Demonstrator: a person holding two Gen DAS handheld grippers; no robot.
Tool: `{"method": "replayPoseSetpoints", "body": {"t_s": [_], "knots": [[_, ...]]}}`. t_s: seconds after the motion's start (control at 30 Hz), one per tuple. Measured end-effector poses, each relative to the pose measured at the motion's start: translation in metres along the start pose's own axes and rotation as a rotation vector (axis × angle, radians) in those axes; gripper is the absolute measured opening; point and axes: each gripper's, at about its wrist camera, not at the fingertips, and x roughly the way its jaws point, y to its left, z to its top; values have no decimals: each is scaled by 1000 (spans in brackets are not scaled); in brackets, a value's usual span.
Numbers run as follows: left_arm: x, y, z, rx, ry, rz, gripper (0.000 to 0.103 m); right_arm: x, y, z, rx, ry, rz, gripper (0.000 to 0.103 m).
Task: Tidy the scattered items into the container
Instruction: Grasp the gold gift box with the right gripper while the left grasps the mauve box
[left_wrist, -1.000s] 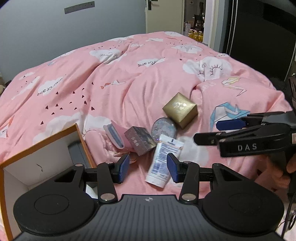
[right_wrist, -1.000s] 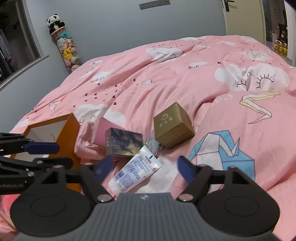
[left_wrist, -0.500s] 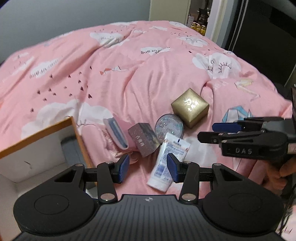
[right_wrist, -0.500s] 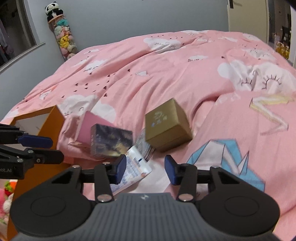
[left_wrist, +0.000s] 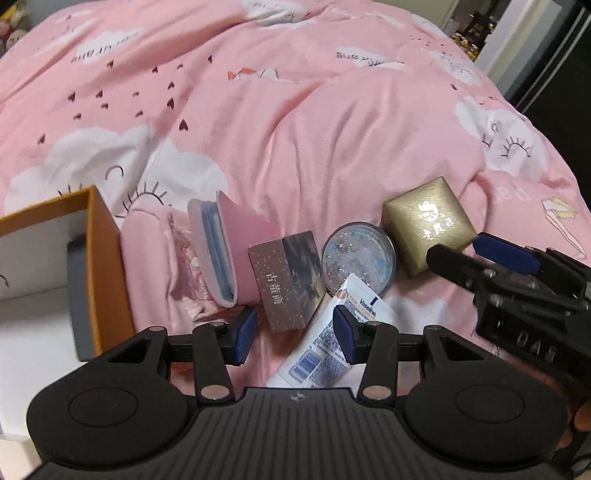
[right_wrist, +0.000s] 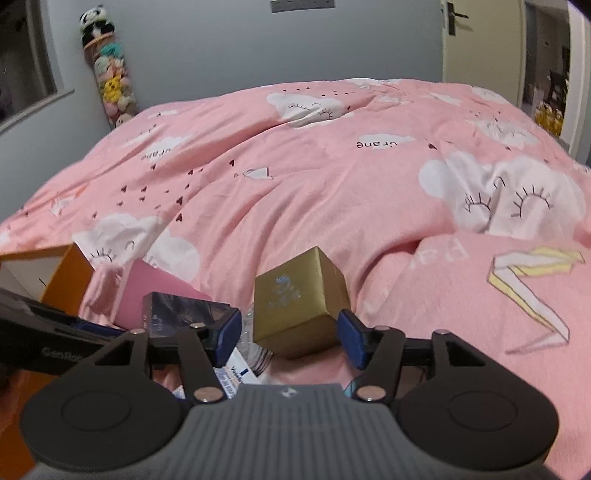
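Note:
On the pink duvet lie a gold box (left_wrist: 428, 225), a round glittery jar (left_wrist: 358, 254), a dark patterned box (left_wrist: 288, 277), a white Vaseline tube (left_wrist: 321, 343) and a pink pouch (left_wrist: 229, 251). The orange container (left_wrist: 107, 266) with a white inside stands at the left. My left gripper (left_wrist: 293, 332) is open just above the dark box's near corner and the tube, touching neither. My right gripper (right_wrist: 290, 334) straddles the gold box (right_wrist: 299, 302). Its jaws are opening and its pads stand off the box's sides. In the left wrist view the right gripper (left_wrist: 454, 245) reaches in from the right.
The duvet (right_wrist: 332, 192) rises in soft folds behind the items. A grey wall, a hanging column of plush toys (right_wrist: 110, 81) and a door (right_wrist: 480, 44) stand beyond the bed. The dark box (right_wrist: 181, 314) and pouch (right_wrist: 155, 291) crowd the container's orange wall (right_wrist: 66, 273).
My left gripper has come down and closer over the dark box and tube. My right gripper narrowed, then widened again, and advanced until the gold box sits between its fingers.

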Motion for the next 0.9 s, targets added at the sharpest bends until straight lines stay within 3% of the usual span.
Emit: {"method": "replayPoseSetpoints", "body": {"t_s": [0.13, 0.3, 0.63, 0.9], "knots": [[8, 5, 2, -34, 11, -16, 53, 9, 9, 0, -80, -4, -42, 67], [11, 5, 2, -33, 7, 5, 33, 24, 16, 1, -150, -2, -92, 68], [0, 5, -3, -77, -59, -33, 29, 29, 16, -1, -160, 17, -109, 67], [-17, -16, -11, -31, -103, 12, 27, 4, 13, 0, -83, 14, -66, 67]]}}
